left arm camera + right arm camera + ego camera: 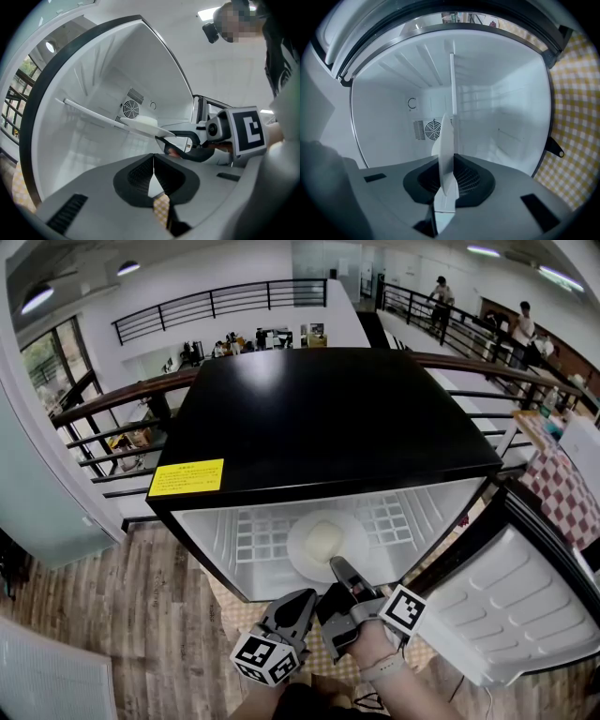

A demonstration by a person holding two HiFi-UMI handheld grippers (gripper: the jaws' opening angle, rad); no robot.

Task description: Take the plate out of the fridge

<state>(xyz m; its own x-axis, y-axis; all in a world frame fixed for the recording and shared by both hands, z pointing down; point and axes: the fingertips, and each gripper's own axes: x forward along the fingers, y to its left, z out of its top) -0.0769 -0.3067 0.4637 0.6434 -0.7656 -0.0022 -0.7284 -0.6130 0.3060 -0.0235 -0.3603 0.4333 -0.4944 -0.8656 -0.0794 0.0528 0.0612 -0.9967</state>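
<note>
A white plate [323,542] carrying a pale round lump lies on the wire shelf [248,532] inside the open black fridge [328,418]. My right gripper [340,570] reaches into the opening and is shut on the plate's near rim. In the right gripper view the plate [446,150] runs edge-on between the jaws of my right gripper [447,180]. My left gripper [302,604] hangs just outside the fridge, left of the right one, shut and holding nothing. From the left gripper [153,164] I see the plate [145,124] with the right gripper [174,140] clamped on its edge.
The fridge door [525,606] stands swung open to the right. A yellow checked mat [234,610] covers the wooden floor under the fridge. A railing [103,409] runs behind it, and a red checked cloth [562,493] lies at the far right.
</note>
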